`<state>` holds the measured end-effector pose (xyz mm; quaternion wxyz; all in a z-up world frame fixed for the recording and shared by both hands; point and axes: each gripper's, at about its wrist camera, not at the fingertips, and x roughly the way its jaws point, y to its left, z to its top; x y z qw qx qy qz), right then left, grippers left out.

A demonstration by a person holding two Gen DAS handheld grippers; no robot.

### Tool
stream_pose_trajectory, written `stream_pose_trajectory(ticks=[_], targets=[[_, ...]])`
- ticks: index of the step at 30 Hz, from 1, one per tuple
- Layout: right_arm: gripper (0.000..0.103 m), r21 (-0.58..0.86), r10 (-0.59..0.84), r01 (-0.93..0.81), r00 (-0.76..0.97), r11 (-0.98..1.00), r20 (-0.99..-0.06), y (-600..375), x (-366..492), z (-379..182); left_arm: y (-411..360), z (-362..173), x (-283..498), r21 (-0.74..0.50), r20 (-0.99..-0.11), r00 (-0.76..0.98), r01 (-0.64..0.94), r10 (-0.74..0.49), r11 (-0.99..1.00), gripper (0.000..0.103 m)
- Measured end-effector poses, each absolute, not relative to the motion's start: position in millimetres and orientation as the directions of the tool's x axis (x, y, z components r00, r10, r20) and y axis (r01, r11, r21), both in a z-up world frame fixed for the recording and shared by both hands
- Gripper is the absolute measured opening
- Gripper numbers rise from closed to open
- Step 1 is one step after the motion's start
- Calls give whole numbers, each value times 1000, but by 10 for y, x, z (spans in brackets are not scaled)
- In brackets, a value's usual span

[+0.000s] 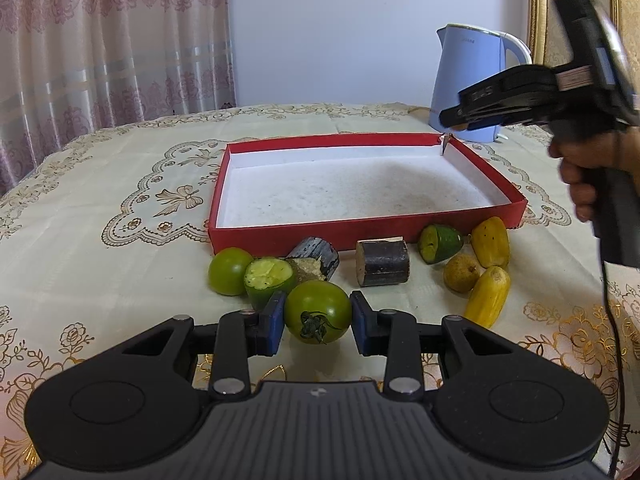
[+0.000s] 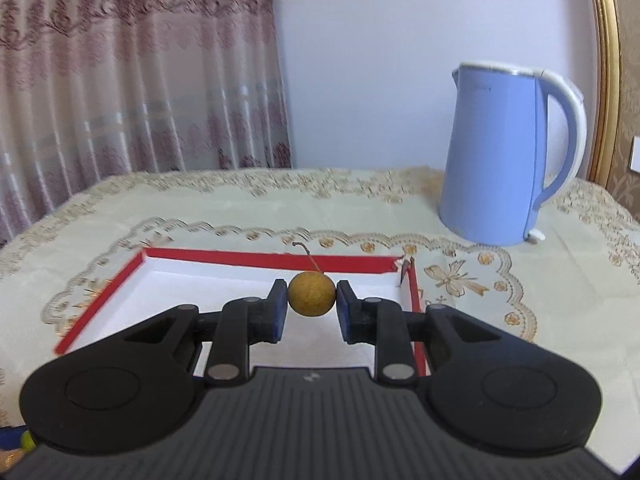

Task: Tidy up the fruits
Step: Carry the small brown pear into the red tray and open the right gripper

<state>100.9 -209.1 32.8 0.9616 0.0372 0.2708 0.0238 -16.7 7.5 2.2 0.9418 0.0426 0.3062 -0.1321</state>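
A red box (image 1: 360, 232) with a white inside lies on the table, also in the right wrist view (image 2: 256, 258). In front of it lie fruits: a green tomato (image 1: 229, 270), a cut green piece (image 1: 267, 280), two dark cane pieces (image 1: 383, 262), a cut green fruit (image 1: 440, 242), two yellow fruits (image 1: 490, 240) and a small brown fruit (image 1: 460, 272). My left gripper (image 1: 318, 320) is shut on a green tomato (image 1: 318, 310) by the table. My right gripper (image 2: 312, 306) is shut on a small brown round fruit (image 2: 312, 294) with a stem, held above the box's right part.
A blue electric kettle (image 2: 504, 160) stands behind the box at the right, also in the left wrist view (image 1: 468, 80). The table wears an embroidered cloth (image 1: 120, 200). Curtains (image 1: 100, 40) hang behind. The right hand tool (image 1: 560, 92) hovers over the box's far right corner.
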Motion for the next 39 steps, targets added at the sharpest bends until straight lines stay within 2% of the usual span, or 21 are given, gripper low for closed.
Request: stream_pose_trajectory(ticks=[12, 24, 29, 32, 35, 39], targets=[[25, 82, 20, 39, 789, 996, -615, -2262, 1485, 42, 81, 17, -159, 7, -587, 779, 276, -220, 961, 33], [25, 85, 5, 68, 752, 994, -659, -2307, 1709, -97, 105, 26, -150, 2, -587, 779, 274, -221, 962, 33], [27, 117, 26, 66, 762, 991, -647, -2328, 1653, -42, 94, 28, -158, 5, -586, 780, 274, -219, 962, 33], [36, 107, 23, 58, 774, 993, -632, -2324, 1568, 10, 95, 27, -160, 1, -586, 779, 278, -225, 961, 33], [36, 114, 25, 55, 795, 992, -606, -2327, 1436, 73, 93, 44, -170, 0, -583, 780, 280, -227, 960, 33], [36, 199, 82, 30, 843, 980, -531, -2342, 1017, 164, 114, 76, -196, -3, -574, 786, 280, -231, 960, 33]])
